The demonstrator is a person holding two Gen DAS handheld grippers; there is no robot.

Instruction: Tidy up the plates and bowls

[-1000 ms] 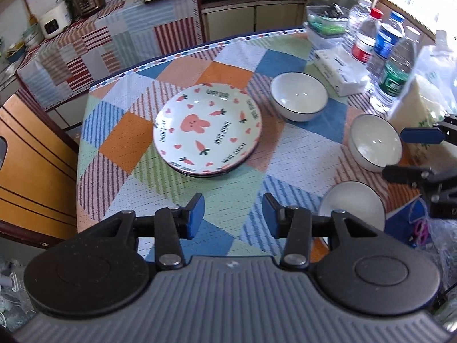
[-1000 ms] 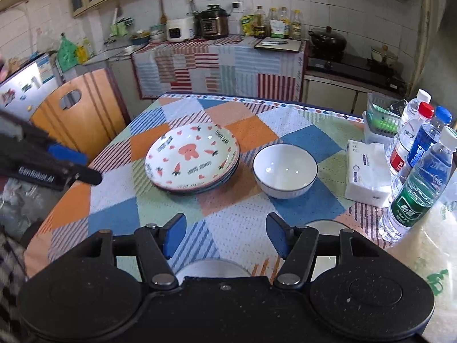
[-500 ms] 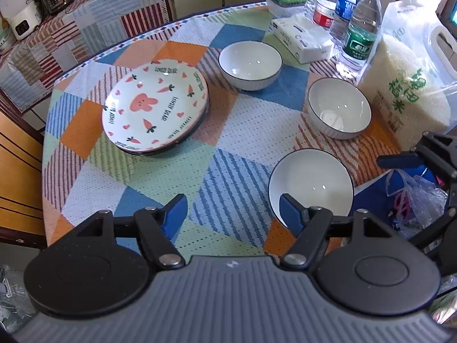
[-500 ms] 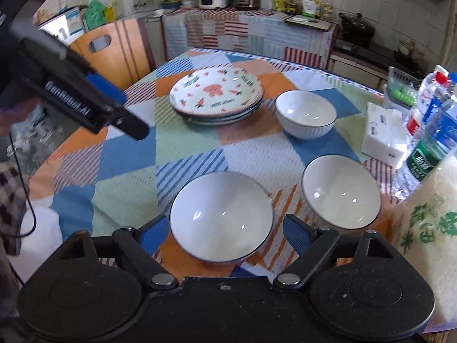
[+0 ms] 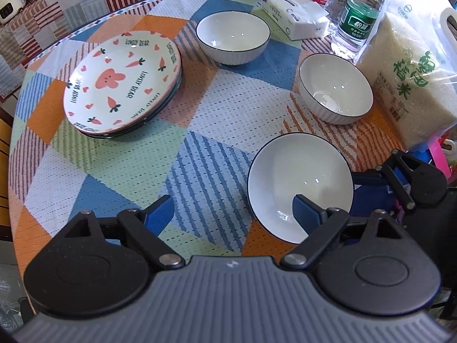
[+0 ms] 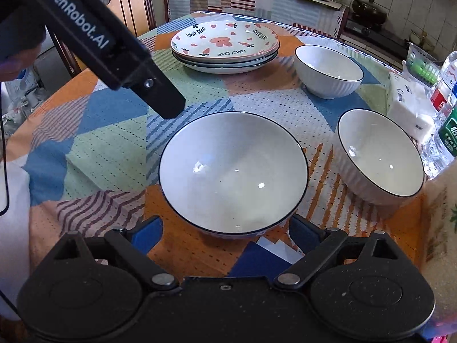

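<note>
Covering the round tabletop (image 5: 217, 108) is a patchwork cloth; a stack of rabbit-print plates (image 5: 122, 84) sits at 10 o'clock in the left wrist view, three white bowls at 12 (image 5: 232, 40), 2 (image 5: 335, 87) and 4 o'clock (image 5: 300, 185), with water bottles (image 5: 357, 17), a tissue pack (image 5: 297, 15) and a rice bag (image 5: 414, 77) along the right edge, and a cloth-draped kitchen counter (image 6: 257, 0) behind. The rice bag is cut off at the frame edge, and the right tongs' (image 6: 225, 231) fingers (image 6: 147, 235) are partly hidden behind the nearest bowl's (image 6: 232, 171) rim. Both tongs point steeply down, jaws having just been opening: the left tongs (image 5: 232, 214) stand wide apart with one finger over the nearest bowl's bottom, the right tongs gape either side of its near rim, gripping nothing.
</note>
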